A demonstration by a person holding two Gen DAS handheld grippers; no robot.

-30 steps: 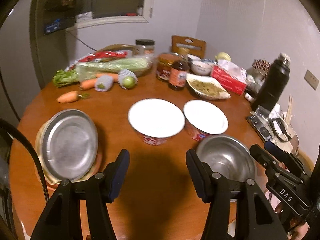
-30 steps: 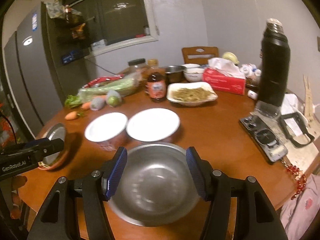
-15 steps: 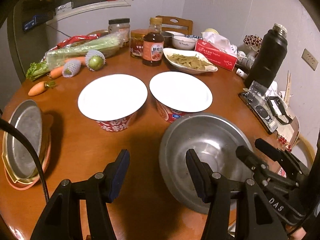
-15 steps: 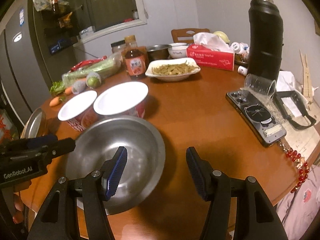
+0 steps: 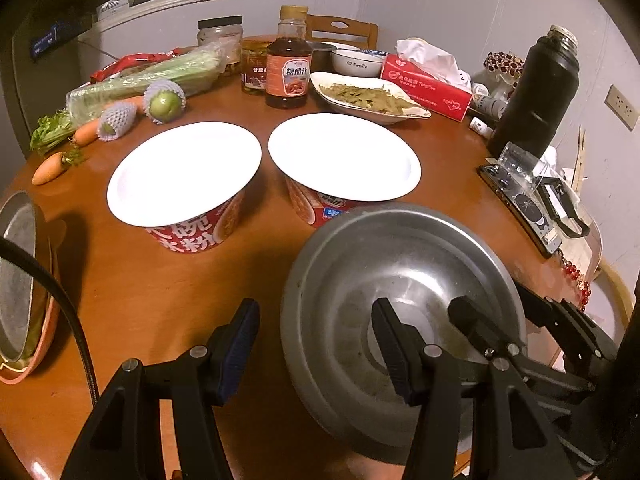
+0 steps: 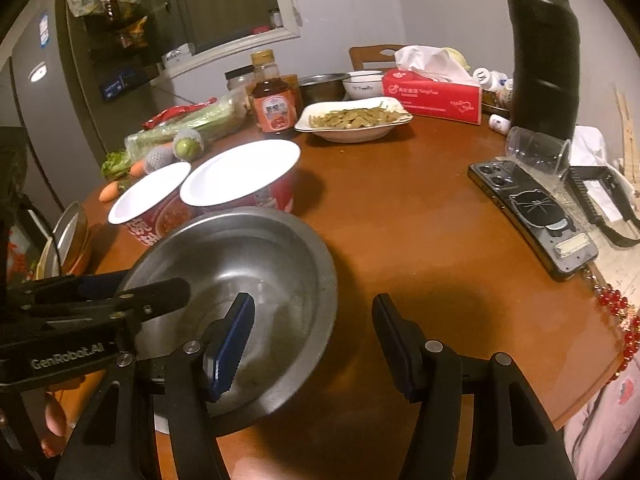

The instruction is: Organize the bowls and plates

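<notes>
Both tools, left tool (image 5: 316, 340) and right tool (image 6: 314, 338), straddle the steel bowl's (image 5: 400, 280) rim at the worktop's (image 5: 160, 288) near edge, unclosed; next, clamp and lift.

left gripper (image 5: 316, 340) pitched down, jaws parted, nothing pinched between the pads; right gripper (image 6: 312, 336) alongside, likewise angled down, jaws apart, gripping nothing; fingertips (image 6: 236, 332) of both nearly cross
</notes>
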